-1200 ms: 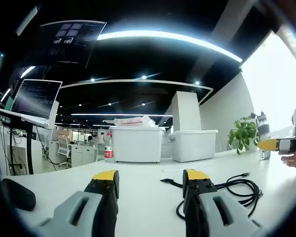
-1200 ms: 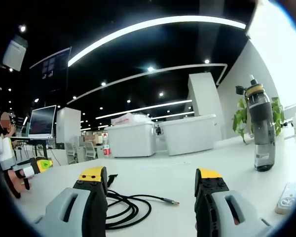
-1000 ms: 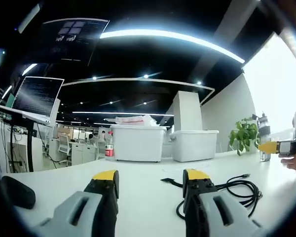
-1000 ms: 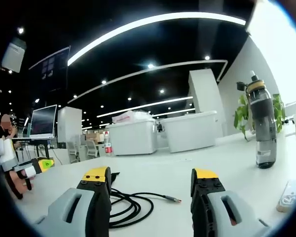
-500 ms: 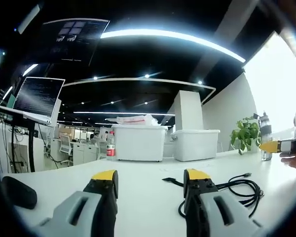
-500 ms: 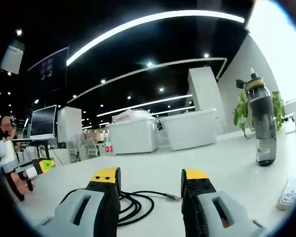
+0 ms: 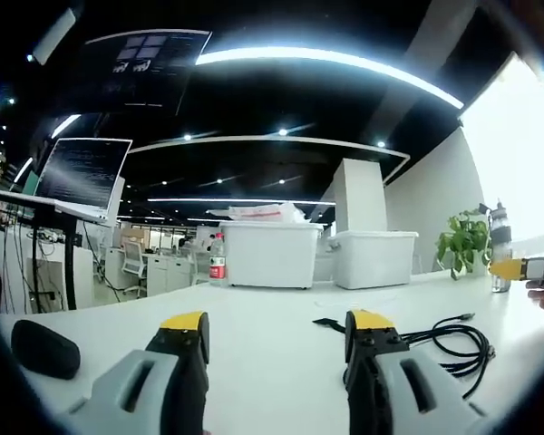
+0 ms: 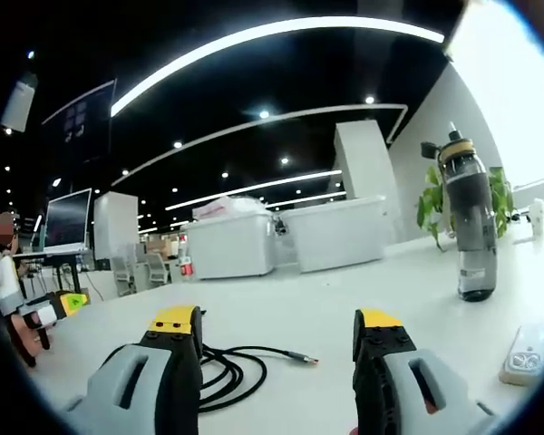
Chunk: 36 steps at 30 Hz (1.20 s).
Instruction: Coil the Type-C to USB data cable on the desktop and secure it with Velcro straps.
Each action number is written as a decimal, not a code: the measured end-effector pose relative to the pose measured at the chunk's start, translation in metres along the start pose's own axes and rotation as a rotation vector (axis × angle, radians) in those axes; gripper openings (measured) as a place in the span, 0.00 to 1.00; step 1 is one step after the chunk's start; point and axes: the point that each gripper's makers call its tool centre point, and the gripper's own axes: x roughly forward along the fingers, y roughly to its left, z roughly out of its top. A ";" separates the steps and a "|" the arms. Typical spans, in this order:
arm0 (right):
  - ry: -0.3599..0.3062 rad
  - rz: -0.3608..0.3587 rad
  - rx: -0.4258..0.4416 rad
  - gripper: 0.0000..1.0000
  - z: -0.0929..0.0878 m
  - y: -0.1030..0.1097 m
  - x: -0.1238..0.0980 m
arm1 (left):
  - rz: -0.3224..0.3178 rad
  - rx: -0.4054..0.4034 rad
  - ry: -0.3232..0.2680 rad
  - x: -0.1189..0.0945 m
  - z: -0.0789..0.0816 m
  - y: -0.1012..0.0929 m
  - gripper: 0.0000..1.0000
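The white desk (image 7: 272, 340) carried everything, and against the earlier pictures the left gripper view had tipped and shifted a little: the monitor (image 7: 83, 172) on its stand and the two white bins (image 7: 270, 256) sat slightly further right and lower than before, while the things on the desk lay as they had. In the right gripper view the change was in the tool itself. The right gripper (image 8: 277, 328), whose jaws had drawn closer half a second earlier, stood wide again with nothing between them. The left gripper (image 7: 277, 324) kept the same wide gap throughout, also empty.

The black data cable (image 8: 219, 366) lay loosely looped on the desk, uncoiled, just beyond the right gripper's left jaw, its plug end (image 8: 304, 359) stretched out toward the middle of the gap. From the left gripper view the same cable (image 7: 453, 343) lay to the right of that gripper's right jaw, with a small black strap (image 7: 329, 323) just beyond the jaw tip.

A grey water bottle (image 8: 462, 222) stood upright well to the right, in front of a green plant (image 8: 499, 195). A dark oval object (image 7: 43, 348) rested at the left. The small red-labelled bottle (image 7: 217, 262) beside the bins was too small for any writing to be read.
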 end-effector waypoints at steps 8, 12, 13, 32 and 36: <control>-0.004 -0.017 -0.044 0.65 0.009 -0.002 -0.002 | 0.016 0.054 0.029 -0.002 0.000 0.001 0.61; -0.016 -0.005 -0.055 0.67 0.015 -0.001 -0.004 | -0.011 0.024 -0.027 -0.002 0.013 -0.005 0.65; -0.017 -0.003 -0.057 0.67 0.016 -0.001 -0.005 | -0.015 0.026 -0.033 -0.003 0.015 -0.006 0.66; -0.004 0.072 -0.072 0.67 0.025 0.006 -0.003 | -0.084 0.073 -0.016 0.002 0.022 -0.020 0.65; 0.008 0.122 -0.089 0.67 0.027 0.011 0.001 | -0.128 0.066 -0.005 0.004 0.024 -0.026 0.65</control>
